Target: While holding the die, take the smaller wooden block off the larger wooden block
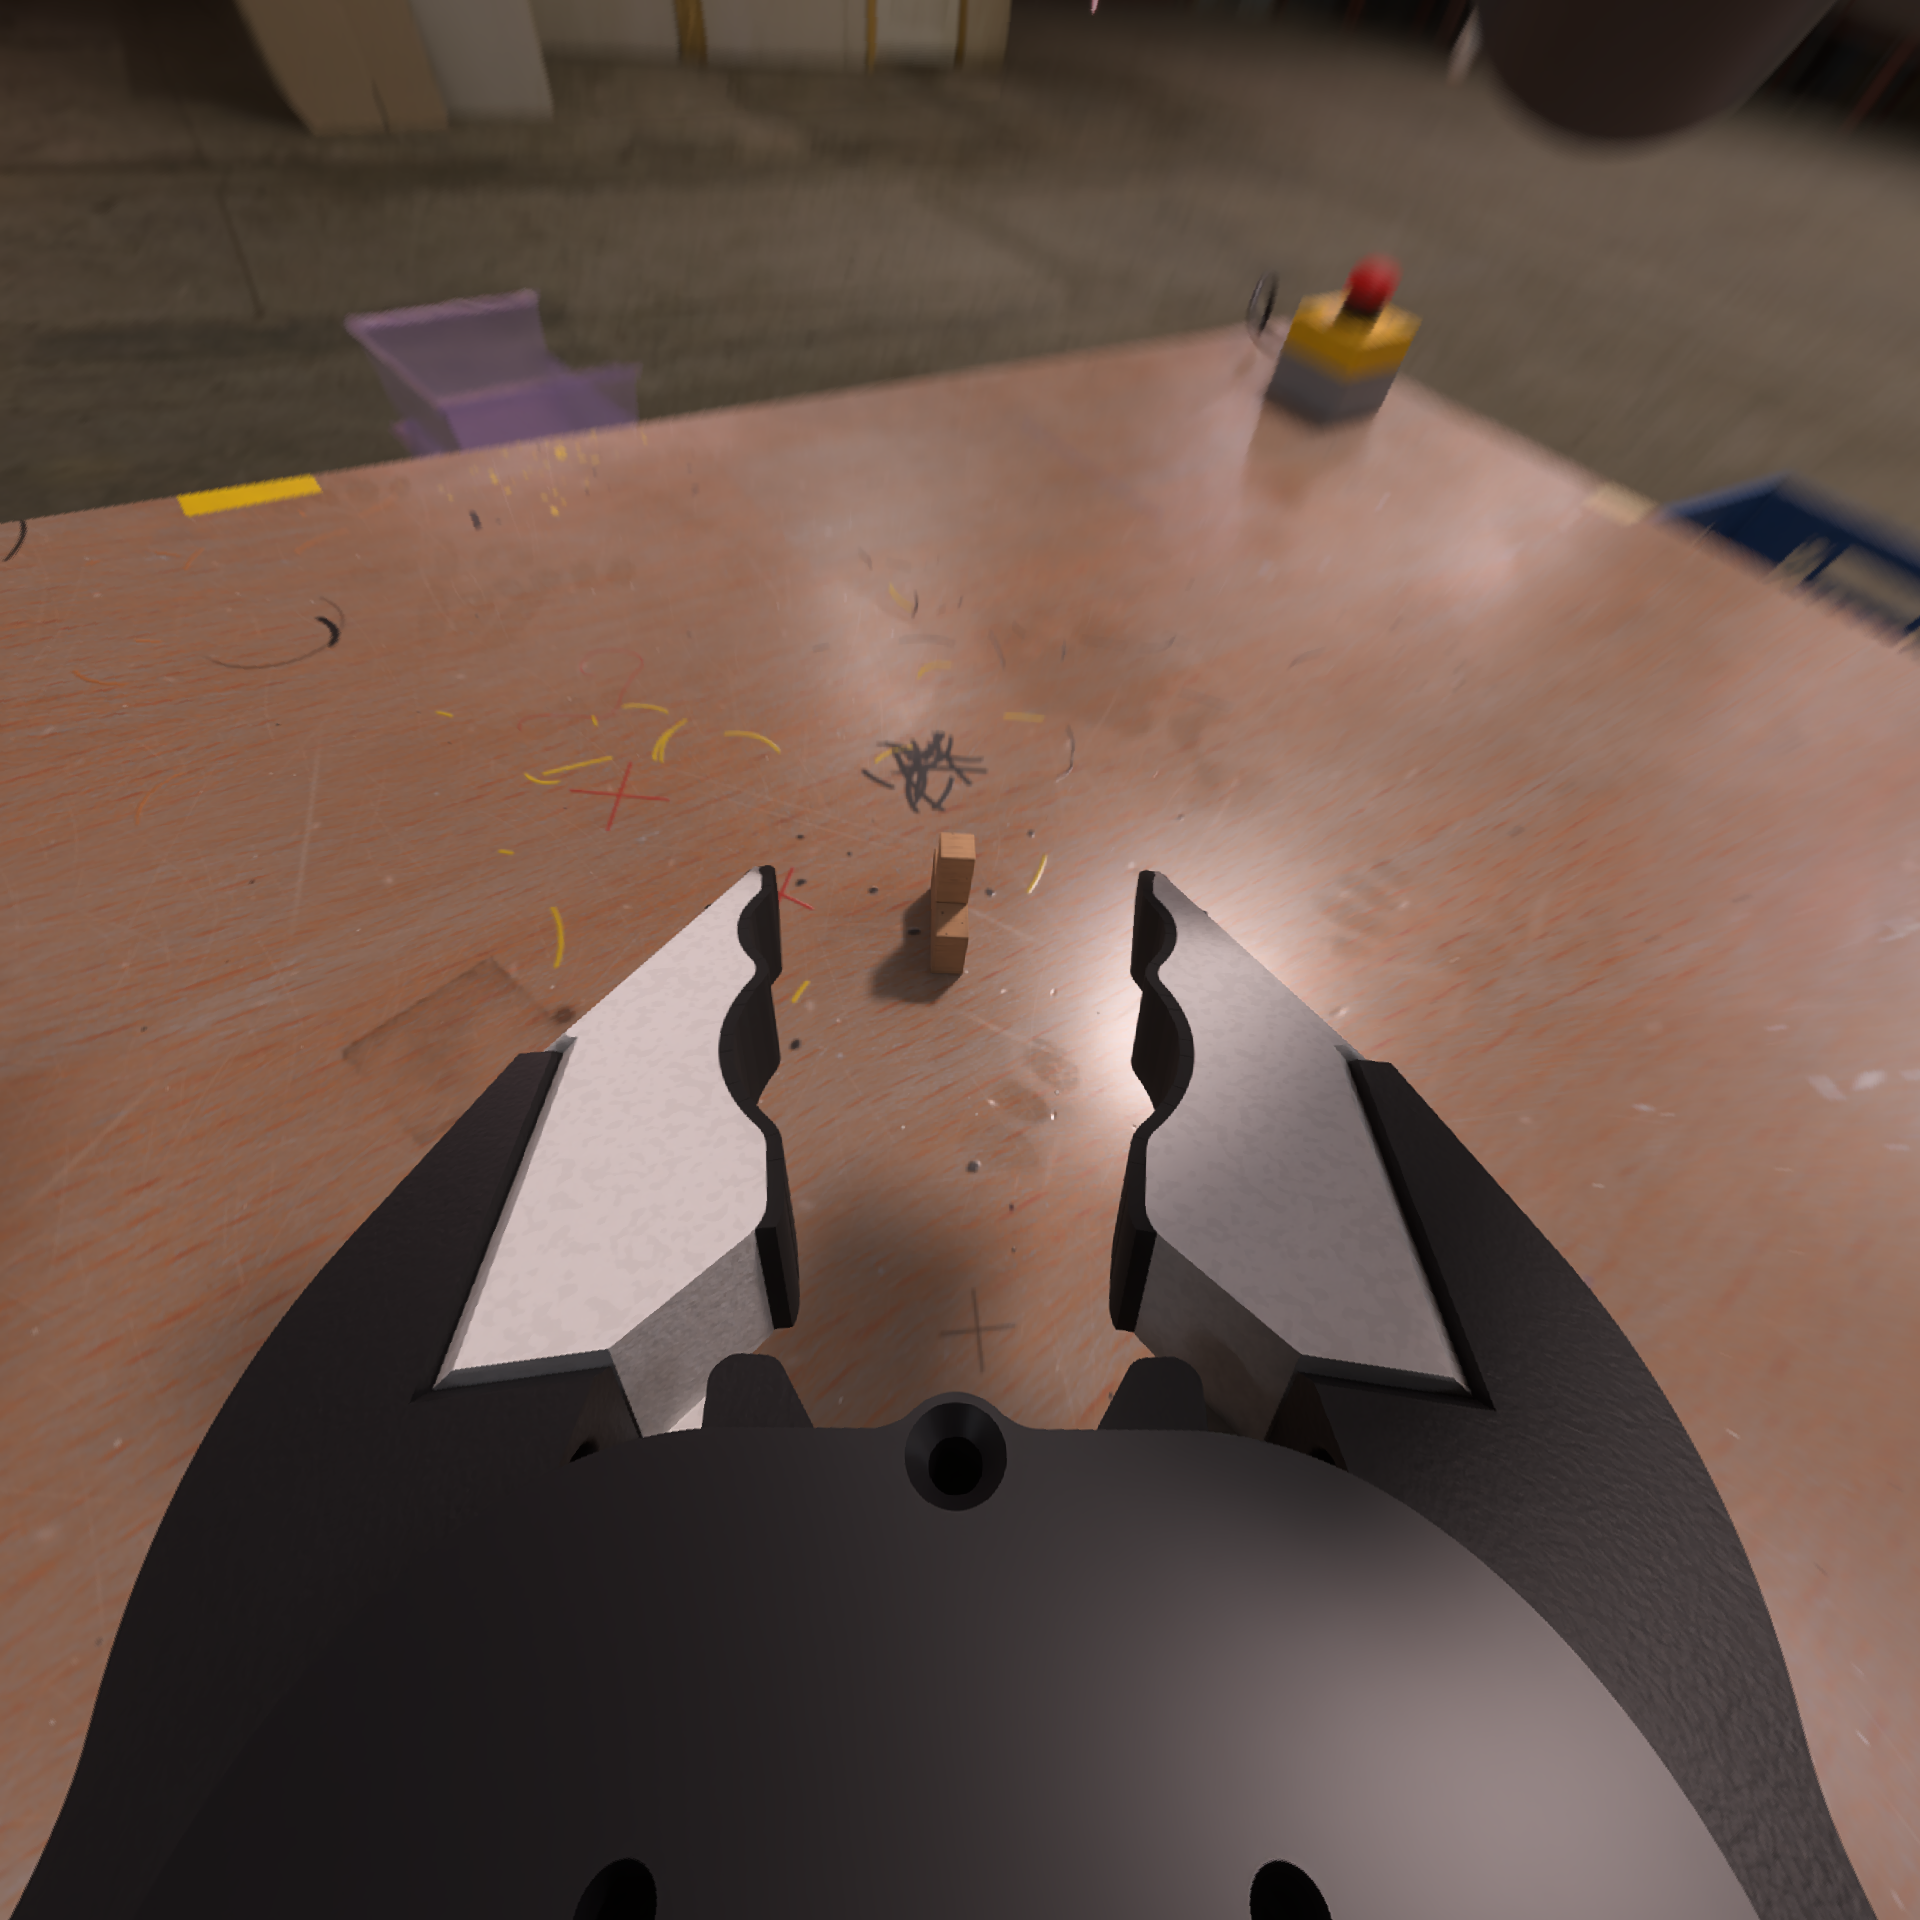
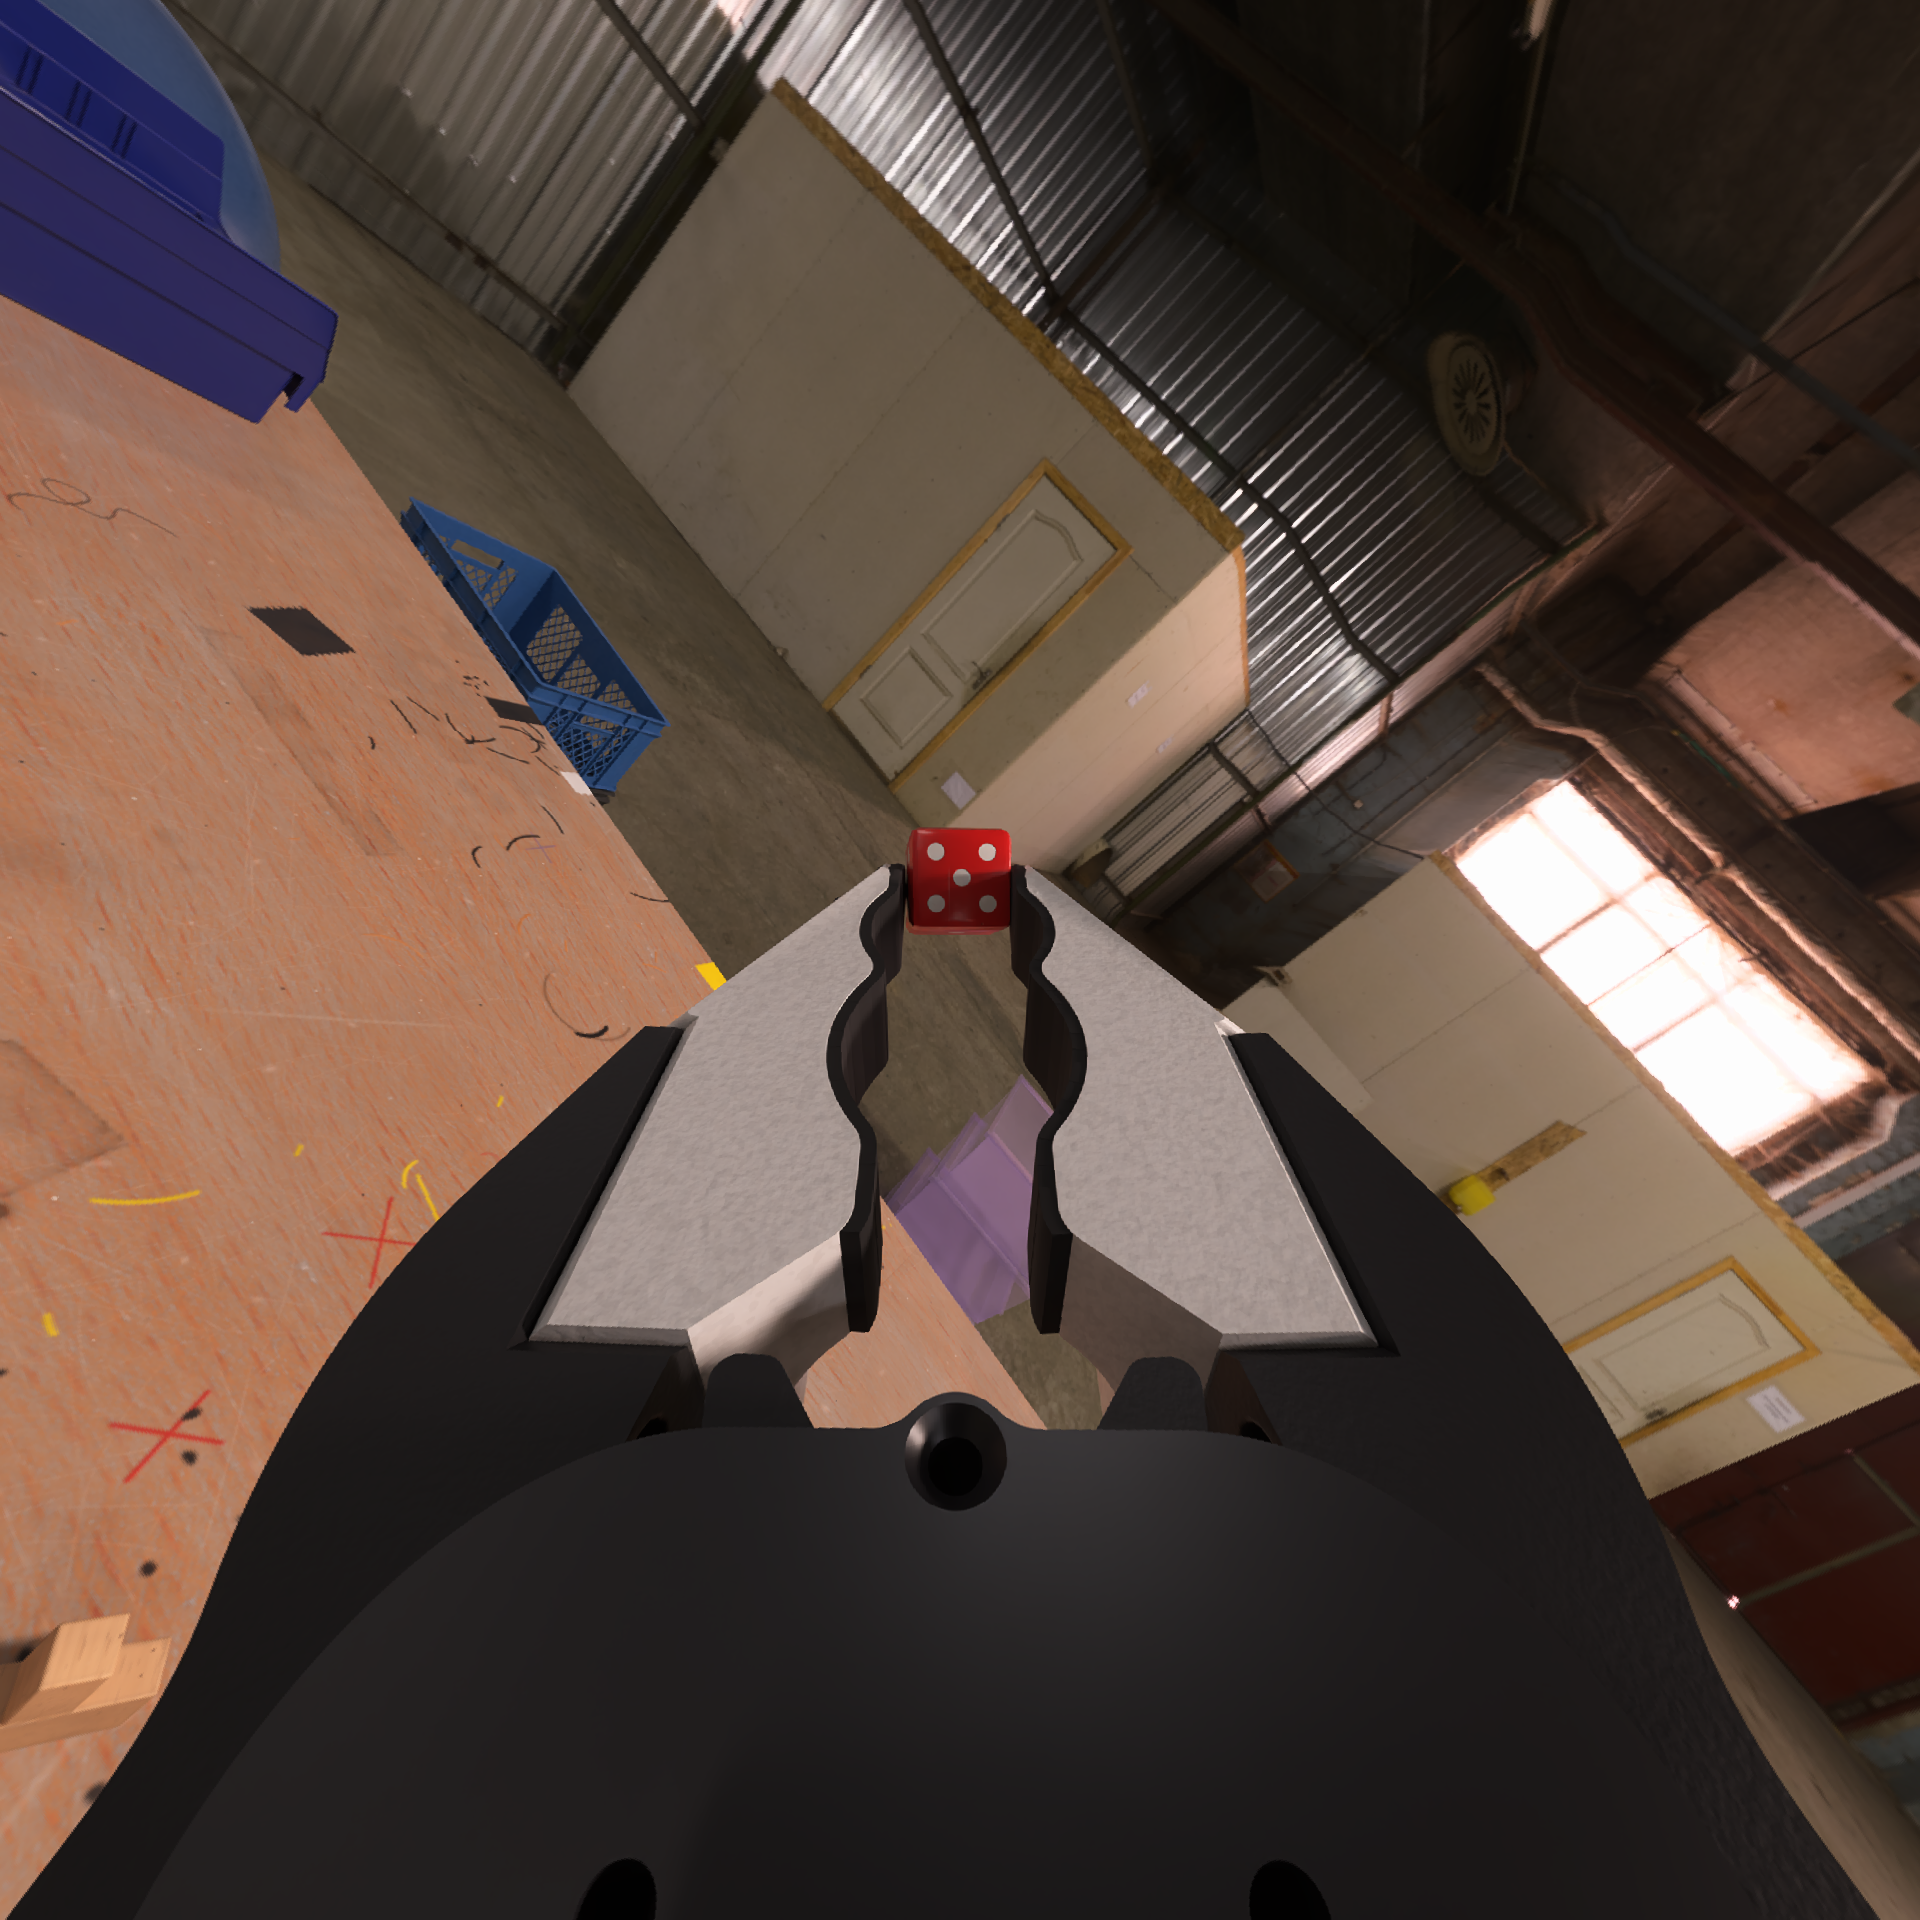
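Two light wooden blocks stand stacked on the wooden table (image 1: 312, 1039), the smaller wooden block (image 1: 957, 862) on top of the larger wooden block (image 1: 949, 940). My left gripper (image 1: 956, 883) is open and empty above the table; the stack shows between its fingertips, farther off and apart from them. My right gripper (image 2: 958, 883) is shut on a red die (image 2: 958, 878) with white dots, held at the fingertips in the air past the table edge. The block stack (image 2: 73, 1673) also shows at the lower left of the right wrist view, partly cut off.
A yellow box with a red button (image 1: 1345, 332) stands at the table's far right corner. A purple bin (image 1: 488, 374) sits on the floor beyond the far edge. A blue crate (image 2: 540, 644) and a dark blue bin (image 2: 135, 229) are by the table's edge.
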